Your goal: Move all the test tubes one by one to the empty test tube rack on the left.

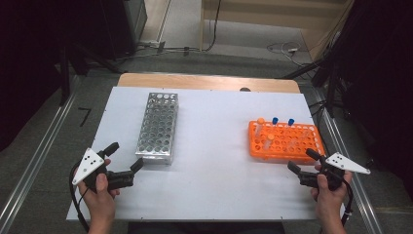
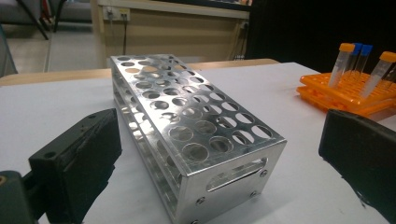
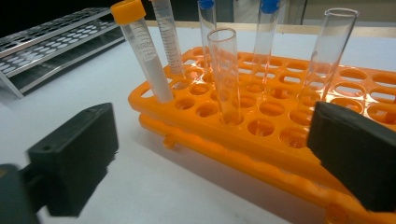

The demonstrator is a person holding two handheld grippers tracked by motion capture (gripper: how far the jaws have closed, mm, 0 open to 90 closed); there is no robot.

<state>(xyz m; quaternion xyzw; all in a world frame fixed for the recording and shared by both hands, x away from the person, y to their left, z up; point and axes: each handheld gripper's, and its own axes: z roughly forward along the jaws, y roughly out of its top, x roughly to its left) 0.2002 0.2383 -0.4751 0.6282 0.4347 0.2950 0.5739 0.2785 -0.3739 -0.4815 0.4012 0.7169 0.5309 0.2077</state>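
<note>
An empty aluminium tube rack (image 1: pixel 158 127) stands left of centre on the white tabletop (image 1: pixel 214 165). At the right sits an orange tube rack (image 1: pixel 285 142) that holds an orange-capped tube (image 1: pixel 261 122), two blue-capped tubes (image 1: pixel 275 120) and clear uncapped ones. My left gripper (image 1: pixel 126 156) is open just before the aluminium rack's near end (image 2: pixel 196 135), nothing between its jaws. My right gripper (image 1: pixel 302 161) is open at the orange rack's near edge (image 3: pixel 280 107), its jaws either side of a clear uncapped tube (image 3: pixel 224 70) without touching it. The orange-capped tube (image 3: pixel 142 51) leans left.
A wooden strip (image 1: pixel 209 82) runs along the table's far edge. Cables (image 1: pixel 287 48) lie on the floor beyond it, and metal rails (image 1: pixel 34 165) flank the table. The orange rack (image 2: pixel 345 93) stands far off to the right in the left gripper view.
</note>
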